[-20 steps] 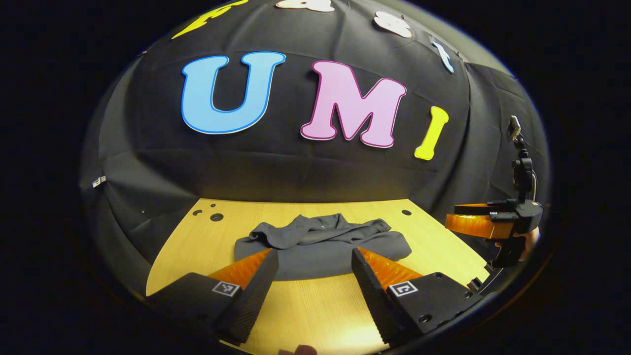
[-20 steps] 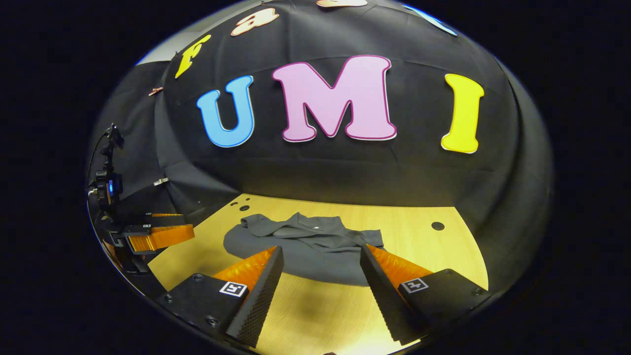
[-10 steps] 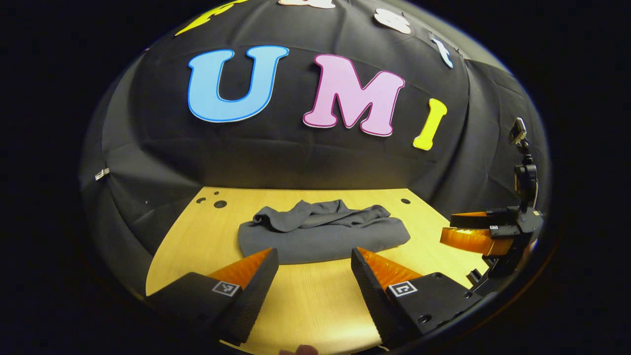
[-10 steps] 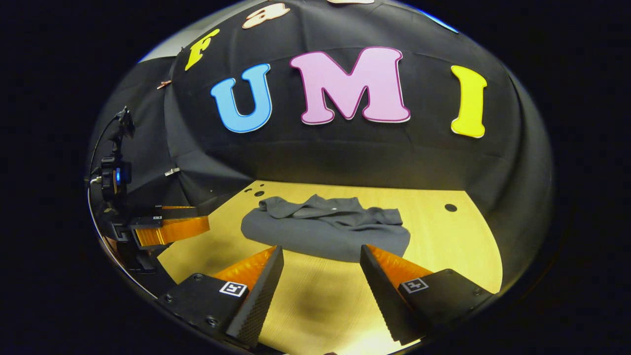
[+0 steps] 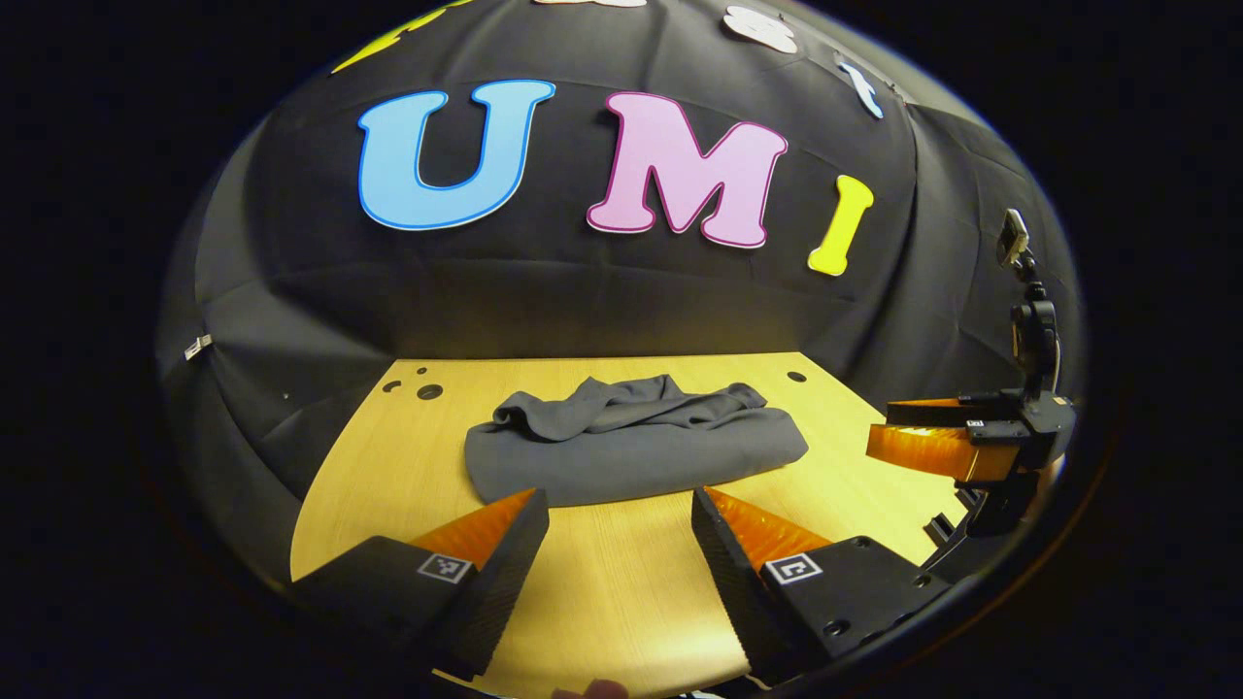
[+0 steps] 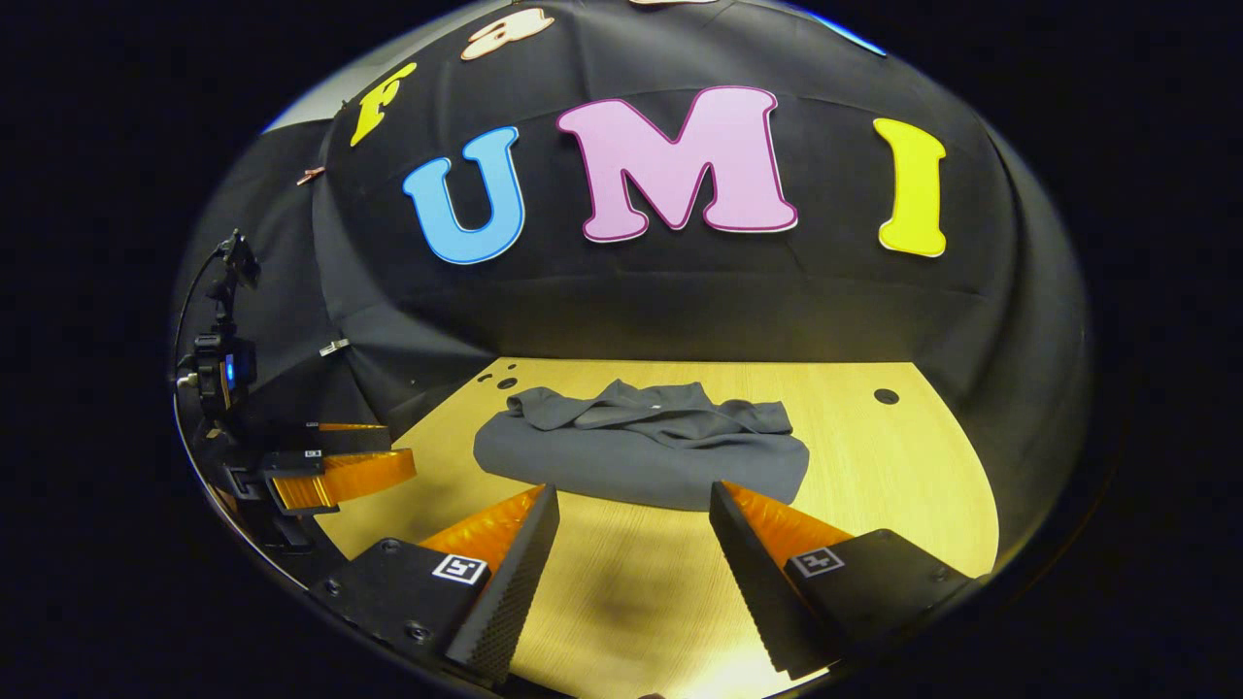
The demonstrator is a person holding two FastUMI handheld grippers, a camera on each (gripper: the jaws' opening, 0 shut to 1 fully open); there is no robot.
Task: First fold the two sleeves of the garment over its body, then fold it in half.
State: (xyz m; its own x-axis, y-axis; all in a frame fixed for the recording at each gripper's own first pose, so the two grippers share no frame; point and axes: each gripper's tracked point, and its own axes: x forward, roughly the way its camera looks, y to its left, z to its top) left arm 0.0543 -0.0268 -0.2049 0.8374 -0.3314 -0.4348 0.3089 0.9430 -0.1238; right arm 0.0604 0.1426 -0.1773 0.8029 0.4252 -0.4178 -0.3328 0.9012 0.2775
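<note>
A dark grey garment (image 5: 631,447) lies folded into a compact bundle on the wooden table (image 5: 612,592), its sleeves bunched along the far edge. In the right gripper view the same garment (image 6: 641,447) sits just beyond the fingers. My left gripper (image 5: 617,505) is open, hovering above bare table just short of the garment's near edge, holding nothing. My right gripper (image 6: 631,500) is open too, also a little short of the near edge. The right gripper (image 5: 957,437) shows at the far right of the left gripper view, and the left gripper (image 6: 330,466) at the far left of the right gripper view.
Small round holes (image 5: 427,391) mark the table's far left corner, and another hole (image 6: 885,396) lies far right. The booth's black cloth wall rises right behind the table. A small camera on a stand (image 6: 218,359) sits at the left.
Both grippers have drawn back toward the table's near edge, away from the garment. A strip of bare table now shows between the fingertips and the garment. The garment itself has not moved.
</note>
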